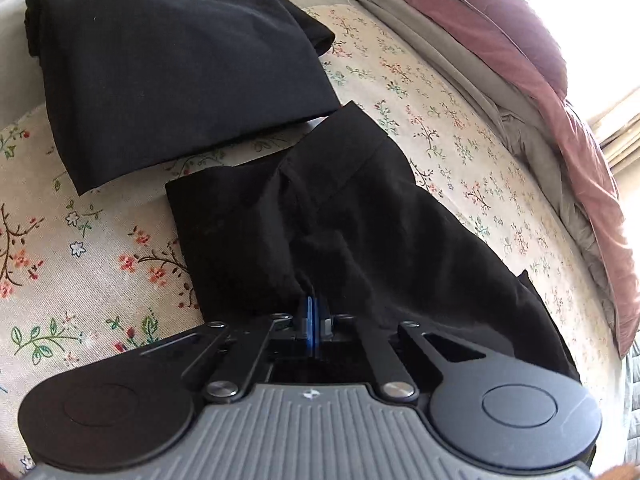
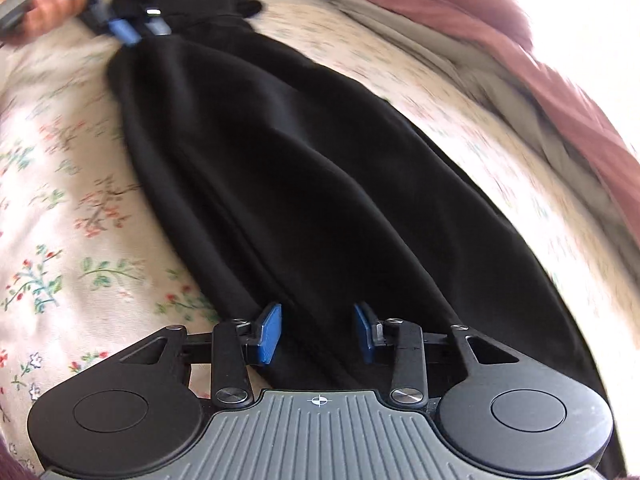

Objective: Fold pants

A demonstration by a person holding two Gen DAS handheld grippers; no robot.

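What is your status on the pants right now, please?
Left hand-held gripper shut on pants at one end. Right hand-held gripper open, straddling the other end. Folded black garment lies just beyond on the floral sheet.

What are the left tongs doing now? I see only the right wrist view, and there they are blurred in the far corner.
Observer: The left tongs are shut, with a bunch of the pants pinched between the blue pads.
Operator: Does something lie beyond that end of the cloth?
Observer: Yes. A second black garment, already folded, lies on the floral sheet just past the pants.
Operator: Do the two touch?
Observer: One corner of the pants seems to reach the edge of the second black garment. Elsewhere a strip of sheet shows between them.
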